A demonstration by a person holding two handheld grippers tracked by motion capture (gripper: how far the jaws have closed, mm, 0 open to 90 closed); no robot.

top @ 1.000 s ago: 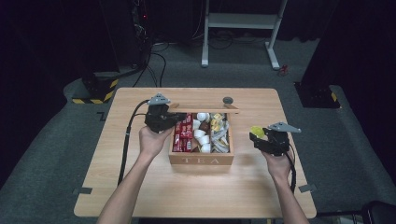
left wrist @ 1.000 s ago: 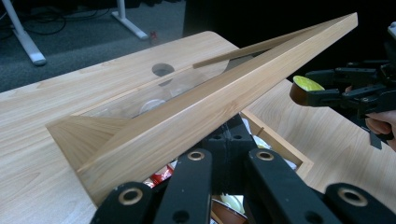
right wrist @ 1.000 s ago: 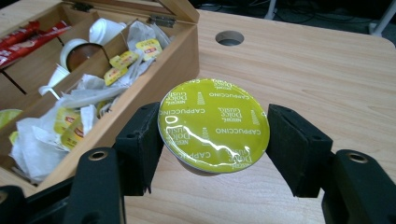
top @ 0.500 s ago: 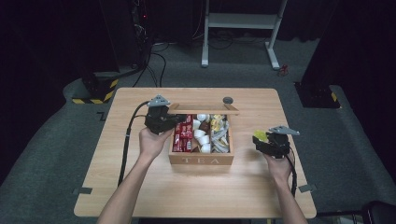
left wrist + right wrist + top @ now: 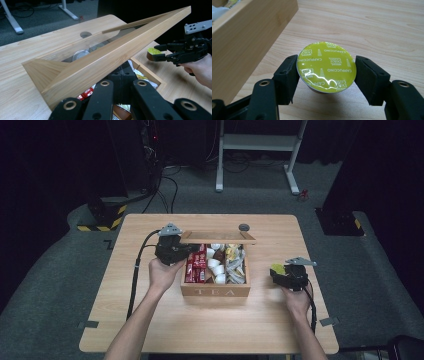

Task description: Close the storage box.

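Your left hand-held gripper is closed on the lid of the wooden tea box, holding it up. If that grip slips, the lid could drop shut. Your right hand-held gripper squeezes a coffee capsule low over the surface, just right of the box. Squeeze crookedly and it could pop out. It is round, with a shiny yellow-green top reading "cappuccino".

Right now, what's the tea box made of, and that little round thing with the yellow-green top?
The tea box looks like pale, smooth wood: grain lines run along its side, and "TEA" is marked on the front. Its lid has a wood frame around what seems a clear pane. The capsule has a shiny, wrinkly top, probably foil, printed "CAPPUCCINO"; its cup is mostly hidden.
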